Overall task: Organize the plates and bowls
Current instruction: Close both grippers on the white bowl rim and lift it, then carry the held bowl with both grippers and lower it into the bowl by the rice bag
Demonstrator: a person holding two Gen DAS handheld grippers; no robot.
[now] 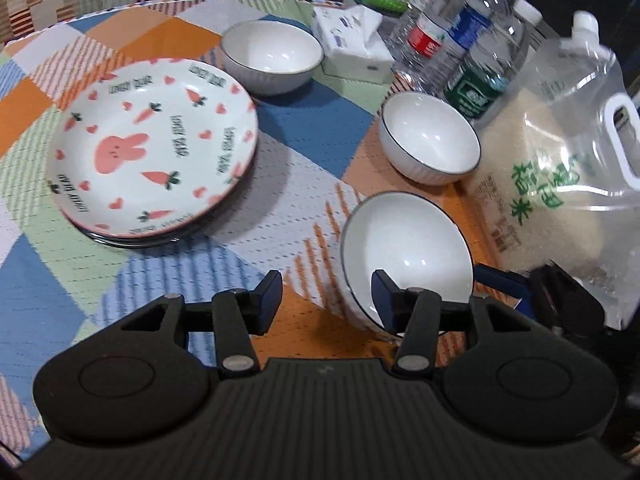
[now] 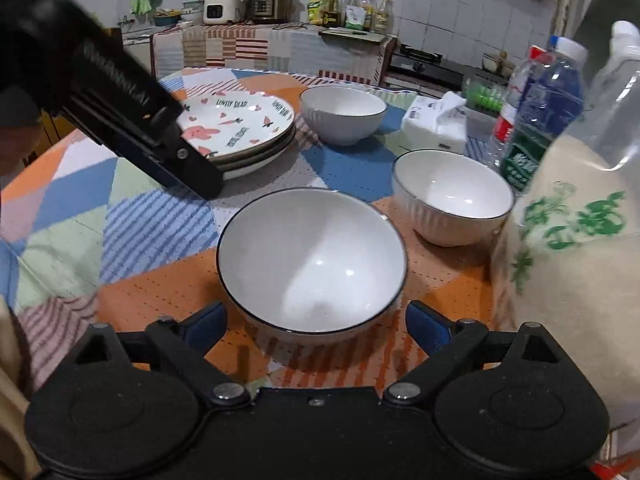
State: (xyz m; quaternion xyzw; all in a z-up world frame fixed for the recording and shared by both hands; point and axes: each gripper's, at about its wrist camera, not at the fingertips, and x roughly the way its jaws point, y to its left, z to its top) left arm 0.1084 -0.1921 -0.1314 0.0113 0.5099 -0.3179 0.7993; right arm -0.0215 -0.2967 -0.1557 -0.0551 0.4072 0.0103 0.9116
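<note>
left gripper [image 1: 326,300]: black two-finger claw with blue pads, jaws apart, nothing between them; hovers over the patchwork tablecloth [image 1: 168,276], its right finger in front of the nearest bowl's rim.
right gripper [image 2: 316,326]: jaws spread wide, flanking the near side of the nearest bowl; contact with the bowl can't be confirmed.
nearest bowl [image 2: 312,260]: white ceramic, thin dark rim, upright on an orange patch, empty.
middle bowl [image 2: 452,196]: same white ribbed type, upright, just beside the rice bag.
far bowl [image 2: 342,112]: same type, between the plate stack and the tissue pack.
plate stack [image 1: 154,148]: white dishes stacked, top one printed with pink rabbit and carrots, well left of the bowls.
rice bag [image 1: 560,184]: clear pouch with spout and green print, at table edge.
tissue pack [image 1: 354,44]: white, near the clear water bottles [image 1: 460,48].
</note>
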